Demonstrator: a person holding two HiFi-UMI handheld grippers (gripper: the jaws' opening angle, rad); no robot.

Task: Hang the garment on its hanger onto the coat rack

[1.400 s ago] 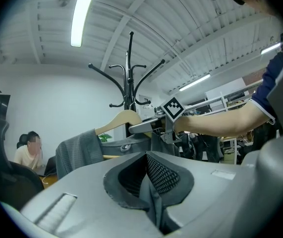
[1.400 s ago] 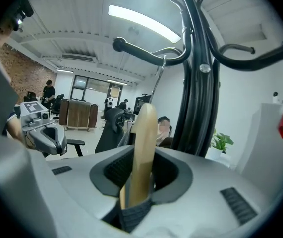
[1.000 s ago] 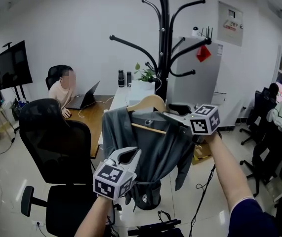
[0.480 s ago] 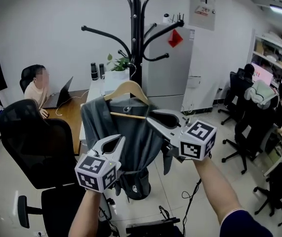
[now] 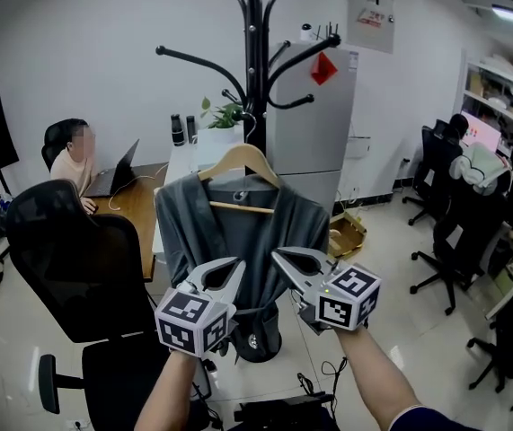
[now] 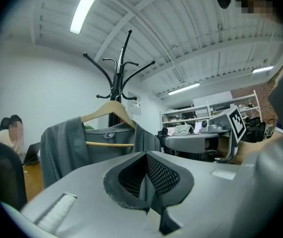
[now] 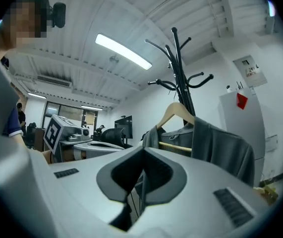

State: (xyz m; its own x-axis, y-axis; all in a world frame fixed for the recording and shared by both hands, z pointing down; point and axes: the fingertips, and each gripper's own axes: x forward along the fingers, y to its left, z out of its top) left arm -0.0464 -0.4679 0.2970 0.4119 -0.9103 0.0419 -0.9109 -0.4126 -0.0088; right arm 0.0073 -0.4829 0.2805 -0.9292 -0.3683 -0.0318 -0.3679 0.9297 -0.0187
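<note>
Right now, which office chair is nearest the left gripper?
The empty high-backed black chair just left of the left gripper; the others stand farther back in the room.

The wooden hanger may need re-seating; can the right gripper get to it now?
Probably yes: the right gripper, shut and empty, faces the hanger with only open air between them.

Right claw [image 5: 278, 257] off hanger [image 5: 243, 151], drawn back (jaws now shut).
</note>
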